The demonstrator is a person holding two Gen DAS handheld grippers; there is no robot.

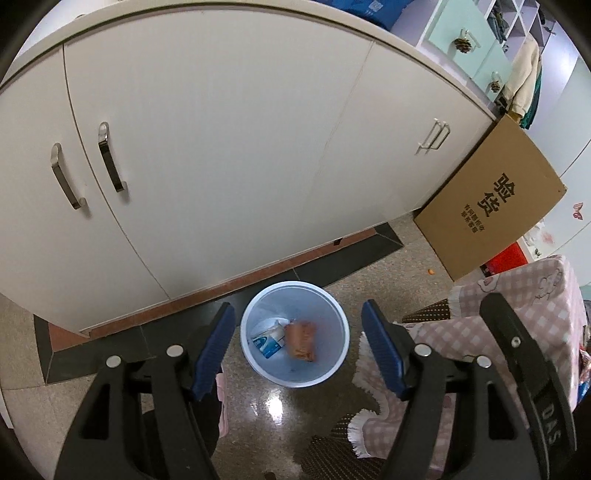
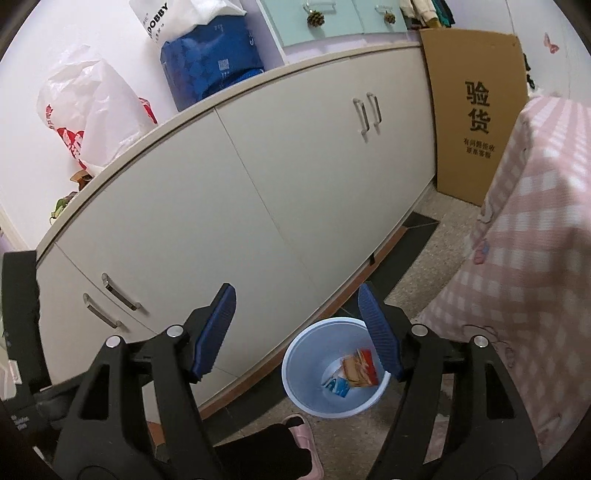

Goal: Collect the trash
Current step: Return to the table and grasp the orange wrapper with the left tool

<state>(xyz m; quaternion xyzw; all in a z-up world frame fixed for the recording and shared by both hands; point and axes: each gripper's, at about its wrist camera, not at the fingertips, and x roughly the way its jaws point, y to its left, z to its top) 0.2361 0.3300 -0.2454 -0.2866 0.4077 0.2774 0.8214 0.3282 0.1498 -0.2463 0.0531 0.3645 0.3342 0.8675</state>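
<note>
Nearest in the left wrist view, the left gripper (image 1: 297,338) hangs with its blue-padded fingers spread wide and nothing between them, pointed down at a pale blue wastebasket (image 1: 334,306) standing on the speckled stone floor. In the bottom of the basket lie a blue-and-white carton (image 1: 269,341) and, touching its right side, an orange snack wrapper (image 1: 303,339). The right gripper (image 2: 297,328) is likewise spread apart and empty; in its view the same wastebasket (image 2: 299,373) sits low and to the right, partly covered by the right finger pad, with the carton (image 2: 338,386) and the wrapper (image 2: 360,367) showing inside. Just beside the basket on one side is a pink slipper (image 2: 301,428) on a dark-trousered foot, and on the other a table draped in a pink checked cloth (image 1: 517,321) whose fringed hem hangs down to a brown woven mat (image 1: 332,458). Directly behind the basket runs a dark floor strip and then a long white cabinet (image 1: 221,147) with metal bar handles, close against the basket's far rim. A flat cardboard box (image 1: 491,203) with printed Chinese characters leans against the cabinet's far end. On the cabinet top, farther off, stand a white-and-red plastic bag (image 2: 88,107), a blue pack (image 2: 214,62) and a white bag lettered in black (image 2: 166,22), with mint-green drawers (image 2: 332,18) behind them.
</note>
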